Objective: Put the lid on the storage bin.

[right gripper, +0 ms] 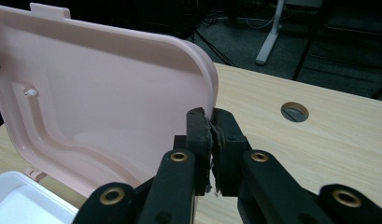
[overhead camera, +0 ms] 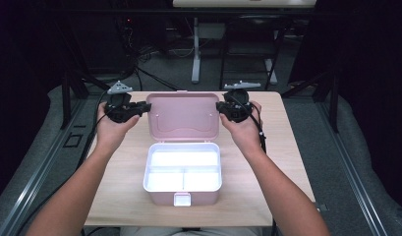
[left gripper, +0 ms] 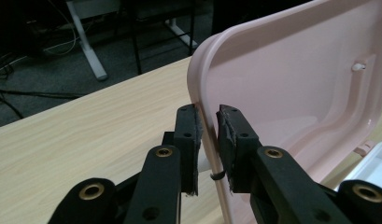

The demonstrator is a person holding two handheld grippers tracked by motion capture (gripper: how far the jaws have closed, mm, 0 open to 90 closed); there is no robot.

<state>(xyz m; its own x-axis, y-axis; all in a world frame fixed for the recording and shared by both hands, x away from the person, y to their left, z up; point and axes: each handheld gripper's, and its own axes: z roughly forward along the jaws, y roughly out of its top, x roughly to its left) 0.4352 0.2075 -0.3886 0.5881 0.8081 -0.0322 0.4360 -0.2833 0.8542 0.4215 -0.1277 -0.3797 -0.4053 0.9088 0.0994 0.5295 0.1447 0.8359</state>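
Observation:
A pink box (overhead camera: 183, 192) stands open in the middle of the table, with a white tray (overhead camera: 183, 167) inside it. Its pink lid (overhead camera: 184, 117) stands upright behind it. My left gripper (left gripper: 208, 140) is at the lid's left edge (left gripper: 203, 93); the rim passes between its pads with a little slack, so the jaws are open around it. My right gripper (right gripper: 212, 140) is at the lid's right edge (right gripper: 212, 88), with its pads shut tight on the rim. In the high view, the left gripper (overhead camera: 139, 108) and the right gripper (overhead camera: 223, 107) flank the lid.
The light wooden table (overhead camera: 120, 196) has bare surface on both sides of the box. A round cable hole (right gripper: 294, 112) lies in the tabletop to the right of the lid. Beyond the far edge are a desk leg (overhead camera: 195, 54), cables and dark floor.

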